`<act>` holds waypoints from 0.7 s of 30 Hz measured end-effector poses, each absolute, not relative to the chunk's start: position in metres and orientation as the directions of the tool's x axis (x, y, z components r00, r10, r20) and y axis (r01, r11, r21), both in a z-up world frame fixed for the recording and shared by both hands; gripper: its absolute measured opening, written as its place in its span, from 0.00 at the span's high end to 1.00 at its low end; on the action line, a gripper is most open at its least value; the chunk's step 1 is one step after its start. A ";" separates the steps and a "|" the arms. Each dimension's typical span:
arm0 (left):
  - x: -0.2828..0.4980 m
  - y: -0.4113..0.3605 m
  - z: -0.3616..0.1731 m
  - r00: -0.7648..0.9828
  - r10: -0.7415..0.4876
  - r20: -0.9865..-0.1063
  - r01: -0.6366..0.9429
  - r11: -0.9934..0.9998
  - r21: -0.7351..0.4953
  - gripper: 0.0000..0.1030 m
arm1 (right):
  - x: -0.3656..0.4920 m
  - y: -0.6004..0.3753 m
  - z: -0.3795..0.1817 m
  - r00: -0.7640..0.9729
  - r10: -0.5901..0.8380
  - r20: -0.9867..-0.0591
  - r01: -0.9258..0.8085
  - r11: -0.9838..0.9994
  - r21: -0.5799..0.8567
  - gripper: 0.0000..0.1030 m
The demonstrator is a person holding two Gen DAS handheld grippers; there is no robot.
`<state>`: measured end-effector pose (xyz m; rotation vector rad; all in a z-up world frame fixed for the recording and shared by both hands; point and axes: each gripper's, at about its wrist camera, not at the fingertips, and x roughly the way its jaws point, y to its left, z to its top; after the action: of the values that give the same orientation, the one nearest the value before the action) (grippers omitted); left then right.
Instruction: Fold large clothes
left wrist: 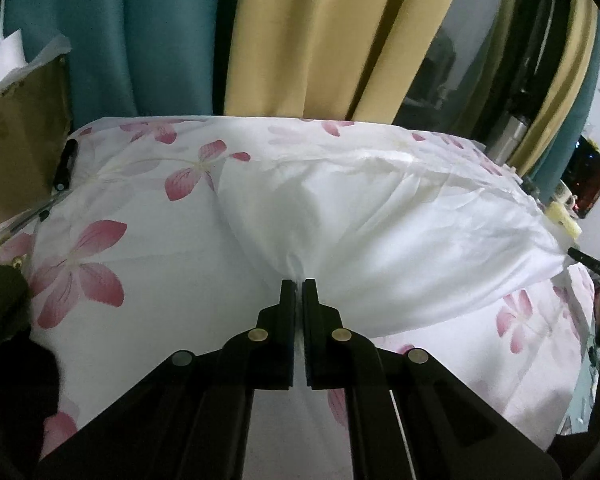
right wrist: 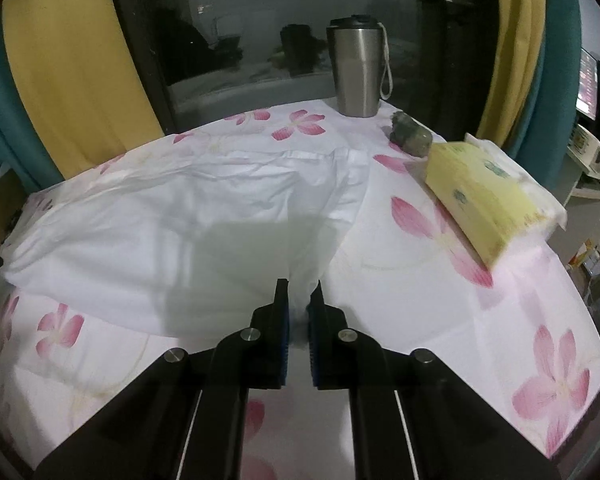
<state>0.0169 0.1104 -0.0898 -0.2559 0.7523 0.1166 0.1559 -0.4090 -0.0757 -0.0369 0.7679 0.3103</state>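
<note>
- A white garment (left wrist: 380,220) lies spread across the desk, over a white cloth with pink flowers (left wrist: 80,280) that covers the desk top.
- The left gripper (left wrist: 299,282) has its fingers (left wrist: 287,292) pressed together on a bunched edge of the white garment; creases fan out from the pinch.
- The right gripper (right wrist: 299,282) pinches the near right edge of the same garment (right wrist: 180,220) between its blue-padded fingers (right wrist: 281,292), with a fold of white fabric showing in the narrow slit between them.
- In the right wrist view a steel tumbler (right wrist: 358,68) with a cord loop stands upright at the far edge of the desk, before a dark window.
- A small greenish lump (right wrist: 410,134) sits just beside the tumbler; what it is cannot be told.
- A yellow tissue pack (right wrist: 488,196) lies at the right of the desk, apart from the garment.
- Yellow and teal curtains (left wrist: 300,40) hang behind the desk.
- A brown cardboard box (left wrist: 20,140) stands at the left edge in the left wrist view.
</note>
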 end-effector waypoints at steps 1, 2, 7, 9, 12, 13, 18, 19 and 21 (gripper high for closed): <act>0.013 0.108 -0.088 0.726 0.010 -0.688 -0.192 0.963 -0.188 0.96 | 0.152 -0.410 -0.076 0.675 0.260 -0.690 -0.287 0.955 0.079 0.93; 0.009 0.106 -0.087 0.725 0.008 -0.688 -0.189 0.964 -0.188 0.96 | 0.148 -0.411 -0.076 0.676 0.256 -0.691 -0.283 0.956 0.077 0.93; -0.004 0.097 -0.090 0.712 -0.006 -0.702 -0.177 0.966 -0.187 0.96 | 0.126 -0.421 -0.079 0.674 0.240 -0.698 -0.256 0.963 0.085 0.93; -0.009 0.095 -0.095 0.701 -0.009 -0.713 -0.177 0.966 -0.187 0.96 | 0.118 -0.425 -0.084 0.670 0.235 -0.704 -0.248 0.965 0.085 0.93; -0.011 0.092 -0.107 0.676 -0.012 -0.737 -0.179 0.967 -0.181 0.96 | 0.111 -0.427 -0.094 0.659 0.223 -0.718 -0.234 0.968 0.087 0.93; -0.012 0.091 -0.111 0.670 -0.014 -0.742 -0.181 0.966 -0.182 0.96 | 0.109 -0.427 -0.098 0.656 0.220 -0.722 -0.230 0.969 0.086 0.93; -0.017 0.090 -0.117 0.668 -0.017 -0.744 -0.189 0.963 -0.192 0.96 | 0.099 -0.426 -0.106 0.662 0.200 -0.722 -0.217 0.974 0.070 0.93; -0.017 0.091 -0.117 0.668 -0.021 -0.744 -0.191 0.961 -0.198 0.96 | 0.098 -0.426 -0.106 0.664 0.198 -0.721 -0.215 0.974 0.069 0.92; -0.017 0.090 -0.117 0.668 -0.021 -0.744 -0.197 0.959 -0.204 0.96 | 0.097 -0.423 -0.107 0.671 0.187 -0.718 -0.205 0.977 0.064 0.92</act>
<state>-0.0165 0.0903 -0.1172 -0.2783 0.8362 0.1009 0.0970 -0.4234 -0.1067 -0.0230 0.8061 0.2211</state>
